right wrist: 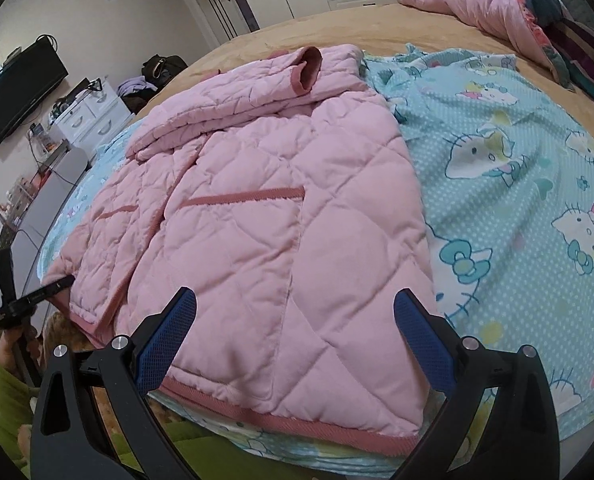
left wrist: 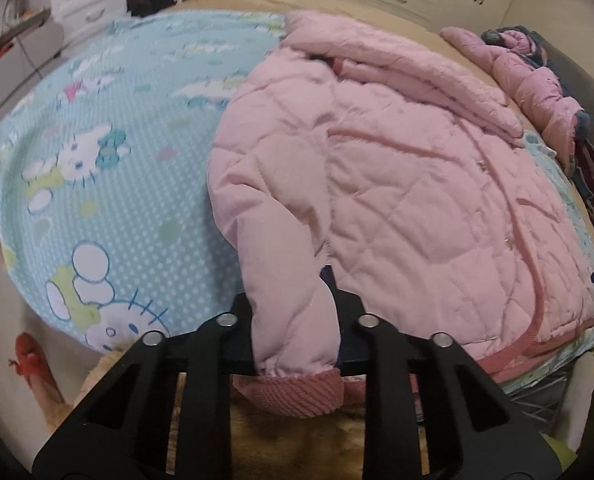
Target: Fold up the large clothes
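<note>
Left wrist view
My left gripper (left wrist: pixel 295 320): clamped narrow on the sleeve (left wrist: pixel 289 300) of the pink quilted jacket (left wrist: pixel 397 184), just above its ribbed cuff (left wrist: pixel 297 392).
Jacket: spread front-up on the blue cartoon-cat sheet (left wrist: pixel 109 168), collar at the far end, hem toward me.
Bed: a tan cover (left wrist: pixel 377 8) shows past the sheet; a heap of pink bedding (left wrist: pixel 537 80) lies at the far right.

Right wrist view
My right gripper (right wrist: pixel 295 320): jaws wide, blue pads (right wrist: pixel 165 344) on either side of the jacket's (right wrist: pixel 277 200) near corner, hovering over it, gripping nothing.
Far sleeve (right wrist: pixel 257 84): folded across the chest, cuff opening upward.
Hem band (right wrist: pixel 297 420): runs along the bed's near edge.
Left gripper (right wrist: pixel 37 296): seen at the far left, at the jacket's edge.
Room: a dark screen (right wrist: pixel 21 88) on the wall, a white drawer unit (right wrist: pixel 93 116) below it.
</note>
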`<state>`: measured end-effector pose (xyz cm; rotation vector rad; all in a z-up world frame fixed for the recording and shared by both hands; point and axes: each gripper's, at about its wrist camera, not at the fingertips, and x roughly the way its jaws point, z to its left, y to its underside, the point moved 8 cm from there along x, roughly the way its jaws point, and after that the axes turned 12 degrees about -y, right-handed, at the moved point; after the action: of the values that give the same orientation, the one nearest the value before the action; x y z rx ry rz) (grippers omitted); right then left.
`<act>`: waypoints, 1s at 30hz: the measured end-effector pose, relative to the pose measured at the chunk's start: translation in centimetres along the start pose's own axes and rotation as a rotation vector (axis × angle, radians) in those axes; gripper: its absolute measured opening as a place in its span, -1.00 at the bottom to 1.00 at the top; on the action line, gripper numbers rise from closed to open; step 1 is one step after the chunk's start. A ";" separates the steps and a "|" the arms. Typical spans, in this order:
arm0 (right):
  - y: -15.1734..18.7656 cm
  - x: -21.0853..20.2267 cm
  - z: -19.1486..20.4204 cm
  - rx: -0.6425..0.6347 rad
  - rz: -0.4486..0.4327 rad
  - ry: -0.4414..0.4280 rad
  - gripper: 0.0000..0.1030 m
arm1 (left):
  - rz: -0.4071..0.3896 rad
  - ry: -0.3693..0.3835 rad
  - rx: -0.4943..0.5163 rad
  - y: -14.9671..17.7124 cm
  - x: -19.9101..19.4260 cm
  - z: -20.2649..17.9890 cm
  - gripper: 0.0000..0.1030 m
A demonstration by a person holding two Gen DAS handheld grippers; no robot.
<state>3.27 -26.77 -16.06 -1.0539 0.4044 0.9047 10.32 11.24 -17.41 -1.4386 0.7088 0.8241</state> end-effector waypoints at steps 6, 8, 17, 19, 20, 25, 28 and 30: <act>1.2 -0.7 -0.3 -0.020 0.034 -0.001 0.91 | -0.082 0.030 -0.006 -2.2 -2.6 -0.8 -0.81; 1.8 -0.9 -0.5 -0.026 0.049 0.005 0.91 | -0.102 0.034 -0.003 -2.7 -3.2 -1.0 -0.81; 4.4 -0.4 -3.3 0.048 0.136 0.005 0.91 | -0.133 0.040 -0.014 -3.1 -4.4 -1.3 -0.82; 5.2 0.1 -3.6 0.084 0.150 -0.034 0.92 | -0.134 0.039 -0.017 -3.1 -4.5 -1.3 -0.82; 5.3 0.1 -3.4 0.091 0.144 -0.049 0.91 | -0.134 0.040 -0.018 -3.1 -4.5 -1.3 -0.82; 5.1 -0.1 -2.4 0.082 0.138 -0.091 0.16 | -0.139 0.043 -0.022 -3.3 -4.6 -1.3 -0.82; 4.7 -0.6 -2.7 0.084 0.130 -0.115 -0.08 | -0.141 0.043 -0.024 -3.4 -4.6 -1.2 -0.82; 4.5 -1.1 -2.4 0.048 0.124 -0.115 -0.32 | -0.141 0.041 -0.026 -3.3 -4.5 -1.1 -0.82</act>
<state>-0.66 -28.50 -18.98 -0.9357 0.3973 1.0559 10.66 10.01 -11.83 -1.5140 0.6223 0.6984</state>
